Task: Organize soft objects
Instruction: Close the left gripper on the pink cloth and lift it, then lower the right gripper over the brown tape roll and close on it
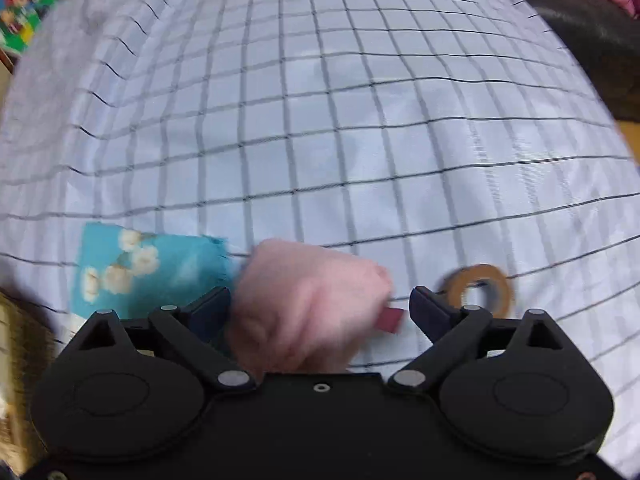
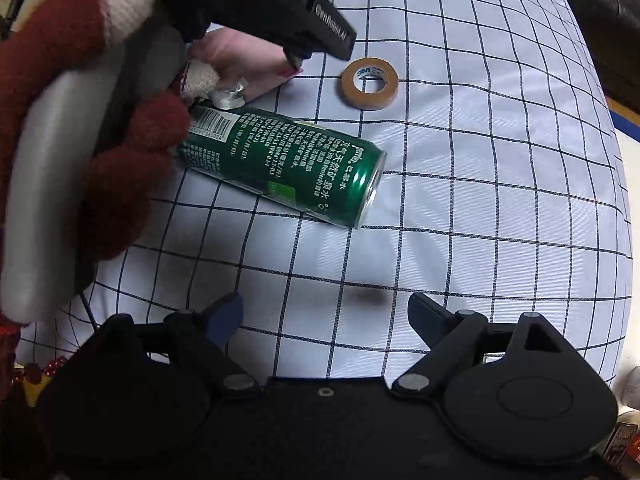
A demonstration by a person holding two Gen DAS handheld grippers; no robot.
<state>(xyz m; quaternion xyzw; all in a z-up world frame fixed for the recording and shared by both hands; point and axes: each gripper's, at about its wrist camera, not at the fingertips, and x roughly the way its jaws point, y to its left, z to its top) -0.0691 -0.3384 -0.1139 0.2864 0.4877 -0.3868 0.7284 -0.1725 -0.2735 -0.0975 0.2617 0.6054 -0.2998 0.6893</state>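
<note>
My left gripper (image 1: 320, 304) is open, with a pink soft cloth (image 1: 308, 304) between its jaws, blurred, touching the left finger side; a dark red tag (image 1: 390, 320) sticks out of it. A teal cloth with white flowers (image 1: 148, 268) lies on the checked sheet to its left. In the right wrist view the left gripper (image 2: 296, 20) hangs over the same pink cloth (image 2: 244, 64). My right gripper (image 2: 324, 316) is open and empty over the sheet, near of a green can (image 2: 280, 164) lying on its side.
A brown tape roll (image 2: 370, 83) lies right of the pink cloth; it also shows in the left wrist view (image 1: 480, 290). A red-and-white gloved hand (image 2: 80, 120) holds the left gripper's handle. A small silver object (image 2: 228, 96) sits by the can. A dark sofa (image 1: 592, 32) borders the right side.
</note>
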